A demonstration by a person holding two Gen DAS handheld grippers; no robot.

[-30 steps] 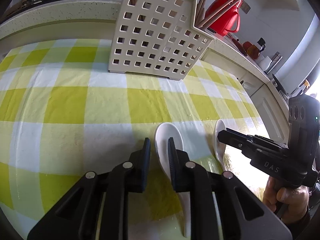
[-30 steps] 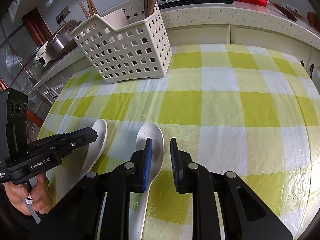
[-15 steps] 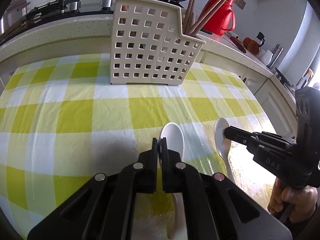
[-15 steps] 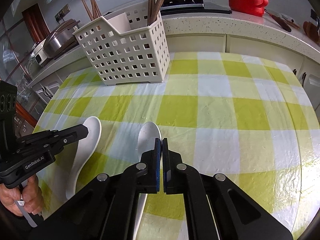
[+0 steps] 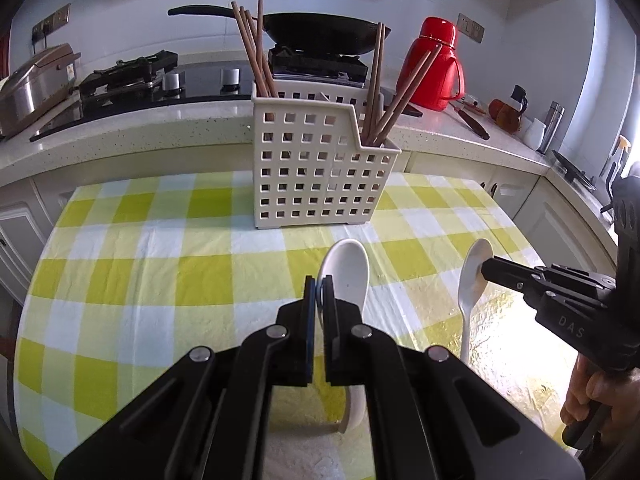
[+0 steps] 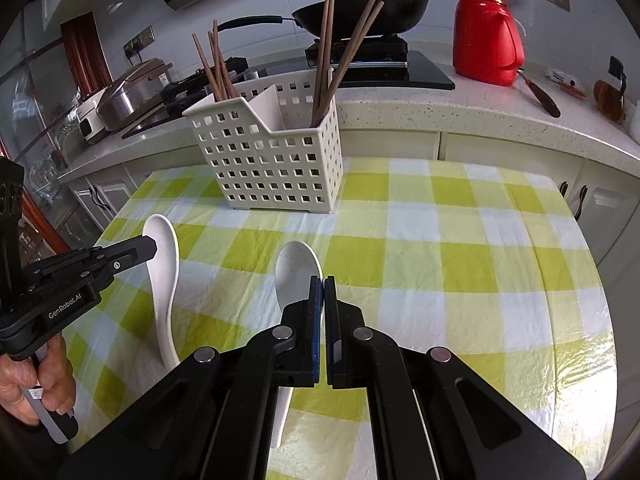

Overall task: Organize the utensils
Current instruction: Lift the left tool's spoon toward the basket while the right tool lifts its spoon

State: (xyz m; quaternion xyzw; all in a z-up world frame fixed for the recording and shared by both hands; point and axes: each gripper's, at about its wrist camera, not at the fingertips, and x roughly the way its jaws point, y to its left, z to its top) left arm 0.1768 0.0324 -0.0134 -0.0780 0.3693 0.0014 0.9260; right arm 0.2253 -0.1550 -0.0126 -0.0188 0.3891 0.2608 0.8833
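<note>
A table under a yellow-and-white checked cloth (image 5: 132, 264) is filling most of both views, with a speckled kitchen counter (image 5: 132, 132) running behind it and carrying a black wok (image 5: 320, 32) on a stove and a red thermos jug (image 5: 436, 68); a cream perforated utensil basket (image 5: 316, 172) is standing upright on the far part of the cloth, with brown chopsticks (image 5: 256, 52) leaning out of a rear compartment and out of its lower right-hand compartment; the left gripper (image 5: 319, 300) is sitting clamped on a white ceramic spoon (image 5: 346, 276), pinching it at the left edge of the bowl, the handle trailing back beneath the fingers; the right gripper (image 6: 323, 300) is likewise pressing closed on a second white spoon (image 6: 294, 276), gripping where bowl meets handle; in each view the other gripper is showing at the side, its tip against its own spoon, and both spoons are pointing bowl-first toward the basket, near it but well apart from its wall; a hand (image 6: 28, 380) is wrapping the left gripper's handle.
</note>
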